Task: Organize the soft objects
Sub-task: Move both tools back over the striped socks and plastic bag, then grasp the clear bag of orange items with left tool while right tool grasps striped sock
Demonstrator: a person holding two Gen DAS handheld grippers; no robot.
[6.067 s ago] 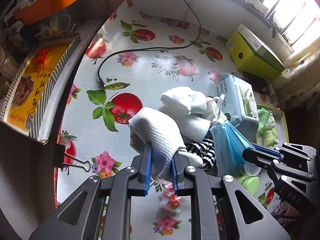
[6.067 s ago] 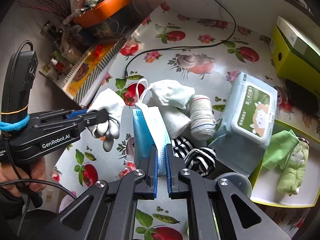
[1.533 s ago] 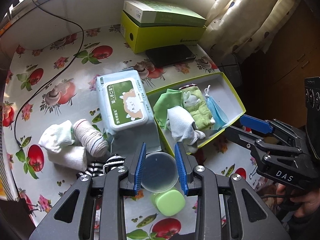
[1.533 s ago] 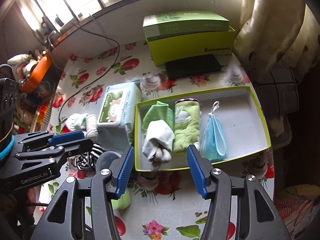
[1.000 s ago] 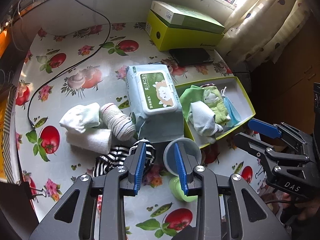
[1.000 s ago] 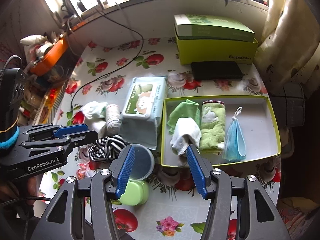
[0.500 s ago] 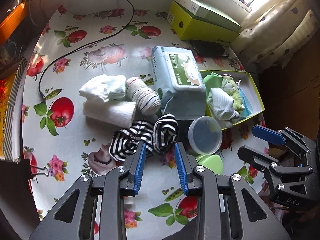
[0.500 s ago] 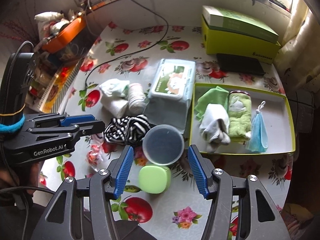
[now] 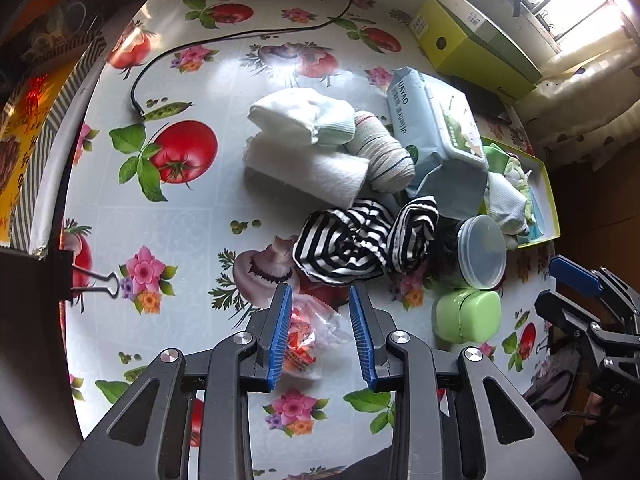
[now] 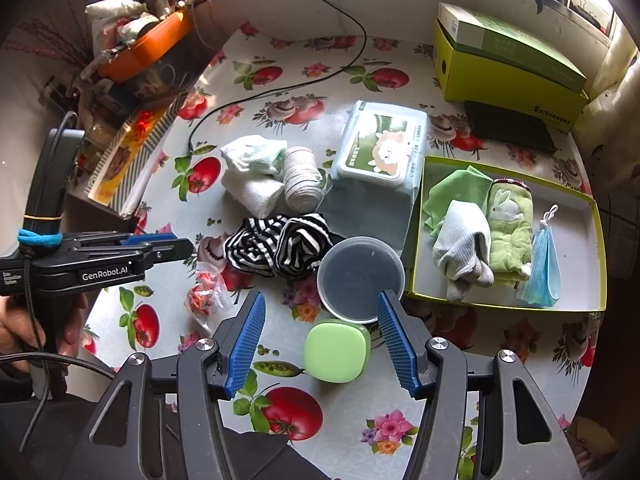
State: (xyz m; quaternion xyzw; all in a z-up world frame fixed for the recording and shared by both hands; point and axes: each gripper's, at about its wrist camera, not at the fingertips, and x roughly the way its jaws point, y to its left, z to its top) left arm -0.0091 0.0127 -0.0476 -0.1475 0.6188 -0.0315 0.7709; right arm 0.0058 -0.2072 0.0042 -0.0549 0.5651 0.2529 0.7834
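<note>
A black-and-white striped cloth (image 9: 344, 244) (image 10: 280, 252) lies crumpled mid-table, beside a white folded towel (image 9: 308, 172), a white sock bundle (image 9: 304, 120) and a rolled beige sock (image 9: 384, 156). My left gripper (image 9: 320, 290) (image 10: 176, 246) hangs open just short of the striped cloth, over a clear snack packet (image 9: 308, 336). Nothing is gripped. My right gripper (image 10: 320, 298) stands open above a green case (image 10: 336, 350). The yellow-green box (image 10: 572, 224) holds a green cloth (image 10: 456, 188), a white glove (image 10: 460, 240), a rabbit towel (image 10: 510, 224) and a blue mask (image 10: 542, 268).
A wipes pack (image 10: 380, 148) sits between the sock pile and the box. A clear round container (image 10: 360, 272) stands by the box's near corner. A black cable (image 10: 280, 88) crosses the far table. Stacked green boxes (image 10: 508, 64) stand at the back right, clutter at the left edge.
Both grippers have swung left, away from the box. The left one dropped lower and now sits near the striped cloth. The glove and mask held earlier now lie in the box.
</note>
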